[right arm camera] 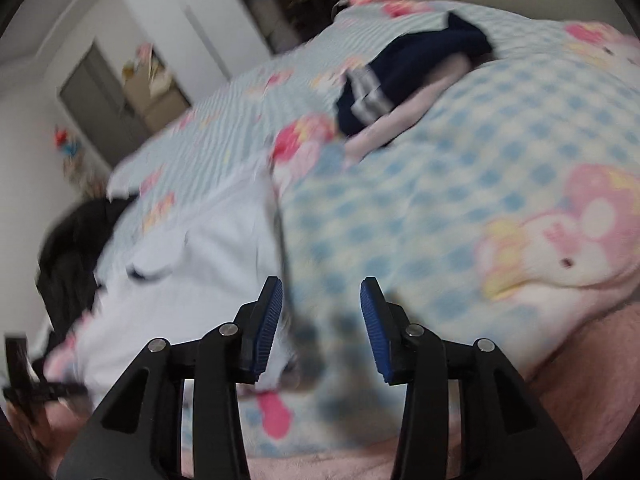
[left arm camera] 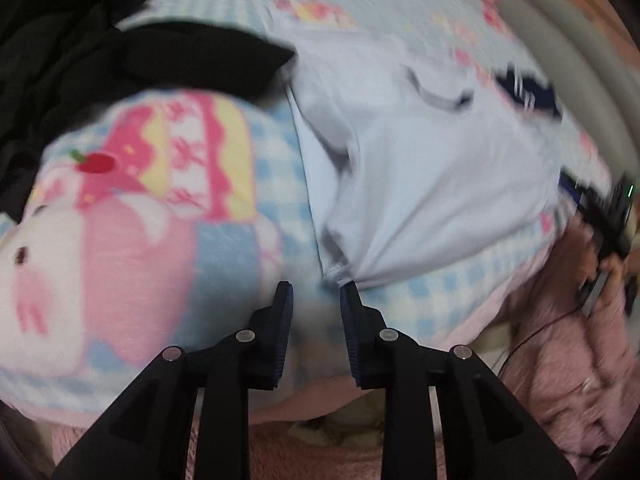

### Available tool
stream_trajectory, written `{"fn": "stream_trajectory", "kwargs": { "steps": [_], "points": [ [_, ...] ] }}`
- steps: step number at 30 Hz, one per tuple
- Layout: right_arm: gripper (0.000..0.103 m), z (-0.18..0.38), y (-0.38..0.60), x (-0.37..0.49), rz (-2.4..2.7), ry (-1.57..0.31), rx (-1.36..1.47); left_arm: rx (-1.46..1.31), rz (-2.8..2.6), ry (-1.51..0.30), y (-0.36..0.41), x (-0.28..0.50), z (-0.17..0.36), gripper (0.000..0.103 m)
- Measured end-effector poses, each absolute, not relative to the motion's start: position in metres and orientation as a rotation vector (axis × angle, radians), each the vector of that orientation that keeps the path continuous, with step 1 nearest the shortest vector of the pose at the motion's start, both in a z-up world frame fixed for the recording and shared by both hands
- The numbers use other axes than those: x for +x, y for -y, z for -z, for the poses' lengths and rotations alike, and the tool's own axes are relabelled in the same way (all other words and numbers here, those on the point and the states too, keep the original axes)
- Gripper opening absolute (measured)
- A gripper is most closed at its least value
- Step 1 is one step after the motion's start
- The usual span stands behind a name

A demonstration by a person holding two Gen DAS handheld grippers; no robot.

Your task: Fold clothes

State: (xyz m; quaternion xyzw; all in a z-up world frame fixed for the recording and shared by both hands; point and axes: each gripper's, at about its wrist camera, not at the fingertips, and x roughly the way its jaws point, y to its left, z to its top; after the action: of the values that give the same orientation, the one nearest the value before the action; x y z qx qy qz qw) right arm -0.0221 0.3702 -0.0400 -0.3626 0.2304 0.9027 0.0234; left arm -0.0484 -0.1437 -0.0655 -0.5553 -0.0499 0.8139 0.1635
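Black two-finger grippers (left arm camera: 316,292) (right arm camera: 321,292) (blue ribbed pads, silver screws), fuzzy pink sleeve (left arm camera: 580,344)

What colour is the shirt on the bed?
Pale blue shirt, almost white. It shows best in the left wrist view.

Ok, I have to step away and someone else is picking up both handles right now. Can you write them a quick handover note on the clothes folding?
Left tongs: open, nothing between the pads; tips right at the near corner of the pale blue garment.
Right tongs: open, empty, over the garment's edge on the checked blanket.
Things: pale garment lies spread and rumpled on the blanket. A navy garment sits crumpled further back; a black pile lies to the left side.
Done: no tidy fold visible yet.
Left: grip the pale garment's corners, fold it, then the navy and black items.
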Motion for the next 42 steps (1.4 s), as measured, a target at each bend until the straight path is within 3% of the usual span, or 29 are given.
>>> {"fn": "stream_trajectory", "kwargs": {
  "steps": [4,9,13,17,22,26,30,34,36,39,42],
  "points": [
    [0.045,0.035,-0.352,-0.032,-2.867,-0.662,-1.156,-1.361,-2.482,0.011,0.112,-0.045,0.036,0.026],
    [0.047,0.036,-0.29,-0.034,-2.959,-0.288,-1.285,-1.156,-2.609,-0.1,0.074,-0.056,0.0,0.028],
    [0.05,0.044,-0.286,-0.031,-2.904,-0.215,-1.334,-1.075,-2.564,0.06,0.066,-0.056,-0.018,0.044],
    [0.061,0.06,-0.297,-0.033,-2.833,-0.254,-1.413,-1.159,-2.567,0.015,0.056,-0.062,0.001,0.044],
    [0.064,0.061,-0.31,-0.033,-2.776,-0.274,-1.389,-1.59,-2.651,-0.082,0.081,-0.071,0.07,0.046],
    [0.064,0.046,-0.328,-0.027,-2.744,-0.349,-1.255,-1.442,-2.75,0.195,0.112,-0.055,0.057,0.047],
    [0.064,0.03,-0.311,-0.022,-2.833,-0.242,-1.158,-1.15,-2.838,0.218,0.102,-0.043,0.025,0.045],
    [0.064,0.034,-0.282,-0.029,-2.864,-0.18,-1.249,-0.997,-2.842,0.221,0.067,-0.04,0.022,0.064],
    [0.064,0.037,-0.269,-0.025,-2.875,-0.161,-1.265,-1.031,-2.782,0.183,0.046,-0.049,0.039,0.064],
    [0.064,0.044,-0.256,-0.025,-2.839,0.049,-1.268,-1.217,-2.717,0.055,0.018,-0.058,0.074,0.064],
    [0.064,0.053,-0.273,-0.026,-2.778,-0.004,-1.32,-1.342,-2.715,0.02,0.017,-0.065,0.096,0.066]
  ]
}}
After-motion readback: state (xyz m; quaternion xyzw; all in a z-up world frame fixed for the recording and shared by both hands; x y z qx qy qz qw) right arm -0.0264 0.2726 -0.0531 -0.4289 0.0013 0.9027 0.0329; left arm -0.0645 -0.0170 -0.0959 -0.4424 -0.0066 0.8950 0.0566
